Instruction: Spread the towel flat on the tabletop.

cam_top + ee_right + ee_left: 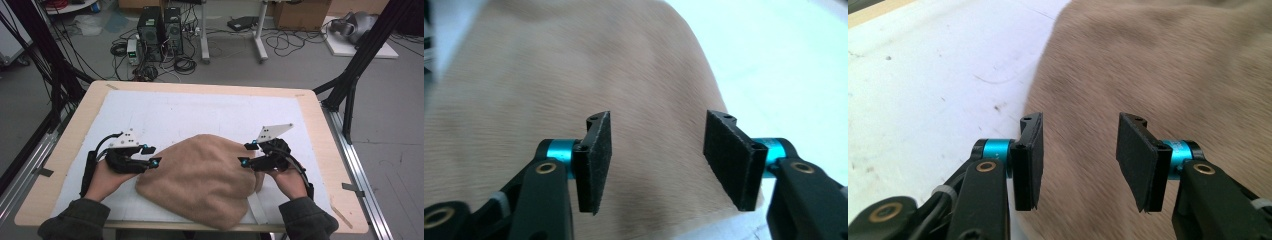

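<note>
- Cloth: one tan fleecy fabric piece (200,180), bunched at near-centre of white table mat (200,110)
- Judged soft, light, floppy; it should drape and sag when lifted, so pinch at left and right edges
- Left gripper (151,156): jaws apart, over left edge, nothing clamped
- Right gripper (246,154): jaws apart, over right edge
- Count: one cloth, two grippers

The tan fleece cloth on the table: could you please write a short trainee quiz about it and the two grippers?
1. True or false: the left gripper clamps the tan fleece cloth.
2. What lies under the cloth? A) white mat B) metal tray C) bare wood
3. Which gripper is at the cloth's right edge?

Key:
1. False; its fingers stand apart over the cloth.
2. A.
3. The right gripper, fingers also apart.
</note>
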A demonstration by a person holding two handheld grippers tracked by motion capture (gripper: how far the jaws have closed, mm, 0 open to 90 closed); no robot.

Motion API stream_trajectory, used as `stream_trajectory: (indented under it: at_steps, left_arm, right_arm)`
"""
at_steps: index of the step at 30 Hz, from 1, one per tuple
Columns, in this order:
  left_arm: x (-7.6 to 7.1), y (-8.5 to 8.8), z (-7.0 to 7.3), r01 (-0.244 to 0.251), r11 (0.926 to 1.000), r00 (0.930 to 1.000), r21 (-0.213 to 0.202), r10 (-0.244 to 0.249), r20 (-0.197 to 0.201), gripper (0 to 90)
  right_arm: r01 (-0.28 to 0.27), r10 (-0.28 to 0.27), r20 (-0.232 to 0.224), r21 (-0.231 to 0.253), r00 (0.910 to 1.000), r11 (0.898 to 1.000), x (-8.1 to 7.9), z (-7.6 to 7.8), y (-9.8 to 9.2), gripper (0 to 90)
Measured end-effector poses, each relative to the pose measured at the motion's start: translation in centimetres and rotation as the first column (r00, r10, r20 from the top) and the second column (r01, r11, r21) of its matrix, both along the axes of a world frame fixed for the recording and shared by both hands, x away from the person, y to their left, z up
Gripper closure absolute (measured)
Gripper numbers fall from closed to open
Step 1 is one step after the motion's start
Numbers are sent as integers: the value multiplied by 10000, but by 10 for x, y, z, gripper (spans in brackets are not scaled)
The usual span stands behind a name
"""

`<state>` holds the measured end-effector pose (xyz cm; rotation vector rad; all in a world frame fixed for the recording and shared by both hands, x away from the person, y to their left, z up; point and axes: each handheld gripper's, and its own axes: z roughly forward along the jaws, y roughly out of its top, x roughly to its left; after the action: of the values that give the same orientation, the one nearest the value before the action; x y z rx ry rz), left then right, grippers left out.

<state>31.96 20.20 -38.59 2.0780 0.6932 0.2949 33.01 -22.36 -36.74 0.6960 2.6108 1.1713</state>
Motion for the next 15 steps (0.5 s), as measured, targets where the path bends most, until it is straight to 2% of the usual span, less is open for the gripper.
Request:
stream_trajectory:
  at_steps: [1,3,6,7,9,10,11,12,13,14,15]
  left_arm:
    - [6,-2,-3,-100,9998,9999,180,101,-58,533]
    - [19,-7,-12,-183,9995,9986,240,194,-494,519]
    - [34,-11,-28,-277,9971,9920,711,362,-1206,506]
    - [38,-13,-34,-212,9964,9873,818,337,-1552,500]
    - [44,-15,-44,3,9969,9694,792,192,-2448,485]
    - [45,-16,-48,100,9972,9624,743,106,-2716,487]
    - [44,-16,-49,21,9968,9664,794,184,-2564,513]
    - [42,-16,-48,44,9969,9705,781,146,-2405,597]
    - [42,-16,-48,99,9969,9705,783,93,-2410,750]
    - [41,-16,-48,94,9966,9710,822,105,-2388,750]
    - [39,-17,-45,161,9953,9741,956,60,-2259,788]
  right_arm:
    - [160,-162,-191,-124,9997,9998,5,-5,0,401]
    - [155,-174,-499,-399,9986,9991,14,-17,1,360]
    - [-7,-66,-1028,-703,9947,9975,20,-36,6,374]
    - [-122,32,-1217,-728,9926,9973,20,-41,8,436]
    - [-546,441,-1384,-732,9894,9958,21,-49,10,543]
    - [-635,525,-1458,-720,9879,9954,20,-51,10,619]
    - [-804,680,-1543,-754,9857,9939,20,-52,11,694]
    - [-912,780,-1571,-783,9845,9928,19,-53,11,751]
    - [-1285,1134,-1669,-825,9794,9883,17,-54,14,868]
    - [-1285,1134,-1669,-825,9794,9883,17,-54,14,868]
    - [-1347,1189,-1606,-911,9798,9867,16,-54,15,890]
